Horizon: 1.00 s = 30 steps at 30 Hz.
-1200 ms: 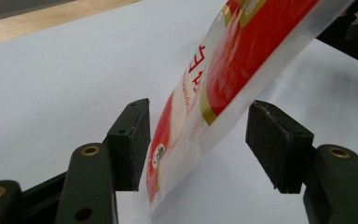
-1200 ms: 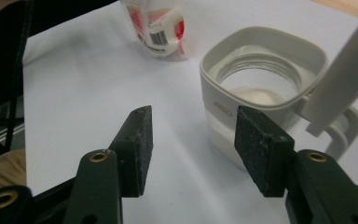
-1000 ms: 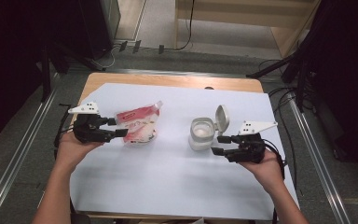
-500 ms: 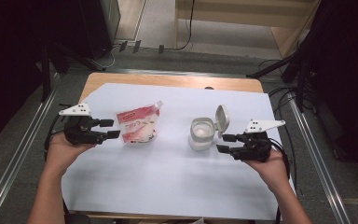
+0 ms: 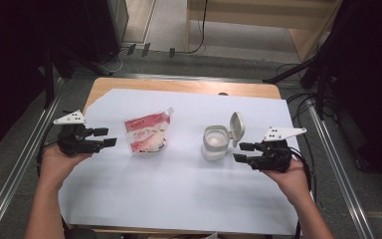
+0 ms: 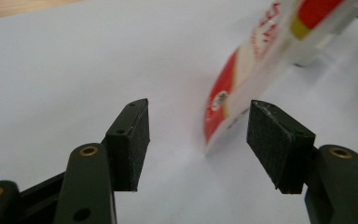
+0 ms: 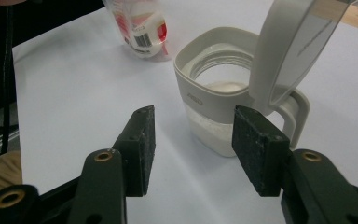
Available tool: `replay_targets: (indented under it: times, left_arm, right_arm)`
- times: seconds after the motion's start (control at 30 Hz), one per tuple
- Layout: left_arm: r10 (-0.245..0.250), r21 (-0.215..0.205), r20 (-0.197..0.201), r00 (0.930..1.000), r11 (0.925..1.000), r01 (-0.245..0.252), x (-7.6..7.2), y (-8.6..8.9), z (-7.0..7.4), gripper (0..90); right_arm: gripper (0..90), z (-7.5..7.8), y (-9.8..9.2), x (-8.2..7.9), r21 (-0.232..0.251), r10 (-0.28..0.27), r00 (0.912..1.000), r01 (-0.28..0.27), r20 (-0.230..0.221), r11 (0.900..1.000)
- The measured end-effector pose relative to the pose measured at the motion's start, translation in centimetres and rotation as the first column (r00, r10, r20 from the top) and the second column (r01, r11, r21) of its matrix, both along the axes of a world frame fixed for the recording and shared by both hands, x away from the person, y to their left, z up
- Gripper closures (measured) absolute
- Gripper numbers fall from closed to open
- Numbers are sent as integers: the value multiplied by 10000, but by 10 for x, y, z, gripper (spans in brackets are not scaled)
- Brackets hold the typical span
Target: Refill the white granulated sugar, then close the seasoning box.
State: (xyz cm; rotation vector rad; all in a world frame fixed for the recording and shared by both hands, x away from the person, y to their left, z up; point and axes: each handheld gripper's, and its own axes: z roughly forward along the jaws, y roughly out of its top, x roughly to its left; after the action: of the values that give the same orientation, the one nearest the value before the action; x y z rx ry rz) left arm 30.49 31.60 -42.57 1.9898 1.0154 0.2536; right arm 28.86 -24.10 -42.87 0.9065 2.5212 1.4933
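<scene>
A red and white pouch (image 5: 146,133) stands on the white sheet left of centre; its lower edge (image 6: 242,84) looms just beyond my left jaws. My left gripper (image 5: 105,138) is open and empty, a short way left of the pouch. A white canister (image 5: 215,142) with white powder inside sits right of centre, its hinged lid (image 5: 236,127) flipped up. From the right gripper view, the canister (image 7: 219,112) stands close ahead with the pouch (image 7: 142,28) behind it. My right gripper (image 5: 241,152) is open, empty, and just right of the canister.
A white sheet (image 5: 179,194) covers most of the wooden table (image 5: 179,87). Metal rails (image 5: 10,184) run along both sides of the table, and cables (image 5: 298,99) lie on the floor at the right. A person's hand (image 7: 0,172) shows at the left edge.
Both grippers have drawn outward and back from the objects. The left one let go of the pouch, which now stands free; the right one moved away from the canister.
</scene>
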Motion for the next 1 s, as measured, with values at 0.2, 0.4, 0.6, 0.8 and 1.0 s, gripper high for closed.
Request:
replay_targets:
  times: [0.2, 0.4, 0.6, 0.8, 1.0]
  left_arm:
    - [383, -125, 223, 9990, 9992, -380, 7, 3, -5, 426]
    - [423, -38, 6, 9991, 9991, -423, 14, -3, -10, 414]
    - [373, -35, -87, 9993, 9993, -373, 17, -7, -11, 413]
    - [288, 59, -41, 9996, 9996, -288, 18, -9, -10, 420]
    - [283, 103, 16, 9996, 9995, -283, 17, -11, -10, 425]
  right_arm:
    - [548, -1, -1, 5, 15, -241, 9997, 241, -61, 9997]
    - [562, -3, -2, 8, 38, -359, 9992, 360, -183, 9993]
    - [615, -3, -7, 11, -15, -582, 9982, 582, -142, 9983]
    - [740, 1, -14, 21, 22, -913, 9955, 914, -236, 9958]
    - [844, 2, -22, 32, 464, -1472, 9886, 1485, -301, 9878]
